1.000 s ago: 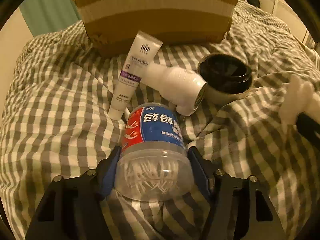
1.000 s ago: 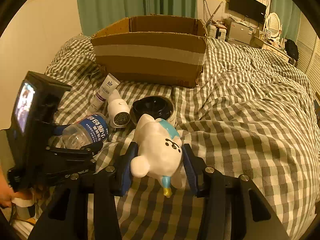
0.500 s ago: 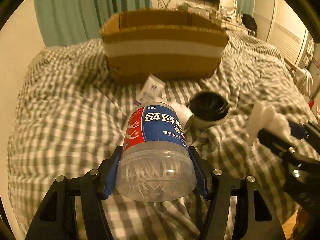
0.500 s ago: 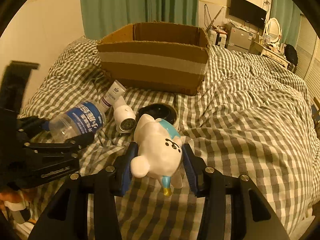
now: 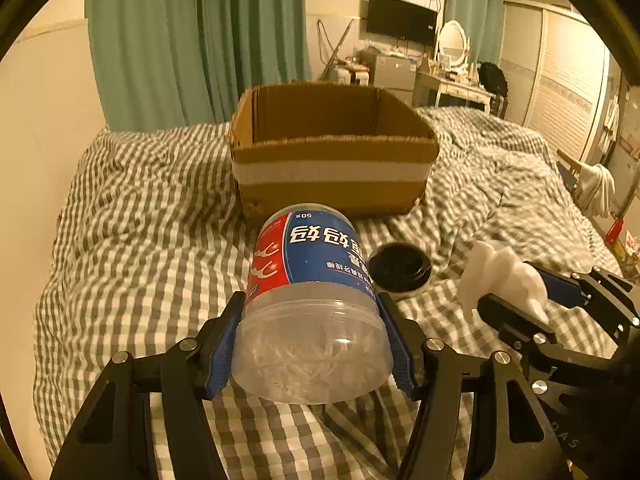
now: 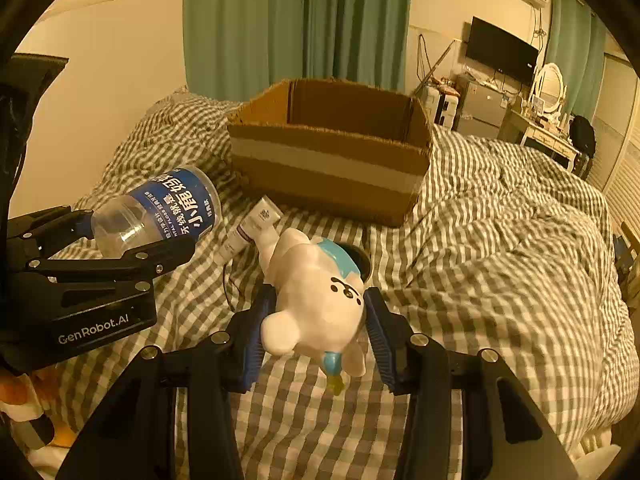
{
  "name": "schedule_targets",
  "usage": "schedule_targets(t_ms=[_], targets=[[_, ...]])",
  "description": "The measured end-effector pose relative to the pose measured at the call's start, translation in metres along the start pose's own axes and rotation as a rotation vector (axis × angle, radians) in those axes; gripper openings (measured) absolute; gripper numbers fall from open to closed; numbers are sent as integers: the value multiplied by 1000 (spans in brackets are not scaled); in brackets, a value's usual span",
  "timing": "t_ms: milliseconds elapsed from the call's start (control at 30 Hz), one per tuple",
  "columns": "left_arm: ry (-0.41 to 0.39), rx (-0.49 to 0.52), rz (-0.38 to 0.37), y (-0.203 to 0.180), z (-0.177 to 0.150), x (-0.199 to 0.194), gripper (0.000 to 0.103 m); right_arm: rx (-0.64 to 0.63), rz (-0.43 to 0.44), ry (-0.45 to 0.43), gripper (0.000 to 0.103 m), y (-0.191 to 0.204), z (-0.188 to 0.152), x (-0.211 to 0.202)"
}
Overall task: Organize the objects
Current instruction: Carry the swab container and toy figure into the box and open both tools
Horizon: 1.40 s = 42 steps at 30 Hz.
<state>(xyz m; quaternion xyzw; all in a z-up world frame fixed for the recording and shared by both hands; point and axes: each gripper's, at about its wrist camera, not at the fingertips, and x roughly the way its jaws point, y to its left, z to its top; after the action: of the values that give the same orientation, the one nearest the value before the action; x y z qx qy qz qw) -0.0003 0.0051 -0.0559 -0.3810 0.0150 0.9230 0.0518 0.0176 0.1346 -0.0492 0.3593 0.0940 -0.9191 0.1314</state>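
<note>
Flanking the black jar (image 5: 399, 267): tube (image 6: 251, 227), cardboard box (image 5: 332, 152).

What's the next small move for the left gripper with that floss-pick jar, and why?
Probably carry it forward over the cardboard box. The left gripper is shut on the floss-pick jar, lifted off the checked bedspread, and the box sits open straight ahead, not yet reached. The right gripper holds the white toy figure alongside, so keep them apart.
</note>
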Motion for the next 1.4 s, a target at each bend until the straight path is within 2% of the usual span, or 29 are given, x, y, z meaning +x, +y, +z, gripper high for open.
schedule_targets(t_ms=[333, 467, 667, 867, 1133, 1267, 1400], targets=[[-70, -12, -1, 6, 31, -14, 65, -26, -7, -58, 44, -2, 29, -13], [-89, -9, -5, 10, 46, -12, 65, -12, 47, -77, 44, -10, 44, -14], [-105, -15, -28, 18, 81, -1, 65, 1, 85, -88, 44, -22, 78, -6], [-122, -22, -36, 29, 124, 15, 65, 2, 61, -99, 44, -39, 123, 6], [-104, 14, -17, 40, 186, 59, 65, -3, 37, -83, 44, -63, 193, 47], [-80, 43, -27, 41, 219, 90, 65, 6, 35, -45, 44, -81, 227, 86], [-31, 25, -54, 46, 247, 130, 65, 10, 12, 7, 44, -100, 258, 133]])
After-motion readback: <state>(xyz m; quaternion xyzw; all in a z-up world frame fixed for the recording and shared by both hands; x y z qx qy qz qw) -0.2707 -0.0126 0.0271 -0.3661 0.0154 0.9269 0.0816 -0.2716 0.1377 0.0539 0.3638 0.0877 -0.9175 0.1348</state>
